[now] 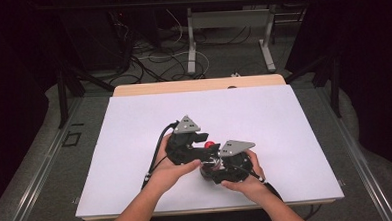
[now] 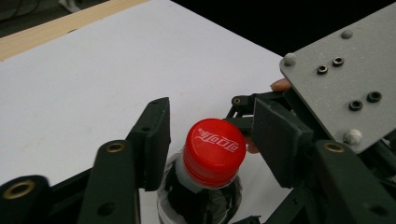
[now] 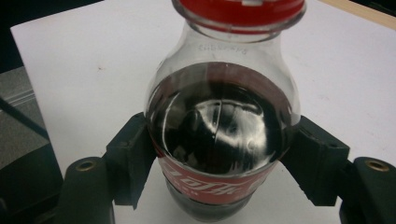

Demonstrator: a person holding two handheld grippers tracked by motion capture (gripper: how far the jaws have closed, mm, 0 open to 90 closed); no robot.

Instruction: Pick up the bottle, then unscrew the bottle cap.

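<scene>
— What have you got nearest you?

— My right gripper (image 3: 219,154) is clamped on the clear plastic cola bottle with dark drink inside (image 3: 219,135); my two black jaws press its body from either side, just above the red label band. The bottle stands upright on the white sheet covering the table (image 3: 93,60).

— And your other hand?

— My left gripper (image 2: 210,140) sits up at the bottle's round red screw cap with white lettering (image 2: 214,150). My jaws stand on either side of that cap, narrow, the left pad close against it, the right with a small gap, so not gripping yet.

— Where is all this on the table?

— Near my edge, about the middle (image 1: 209,146). Farther off, the sheet runs to the pale wooden table edge (image 1: 198,84), and beyond it cables lie on the floor (image 1: 157,62).
</scene>
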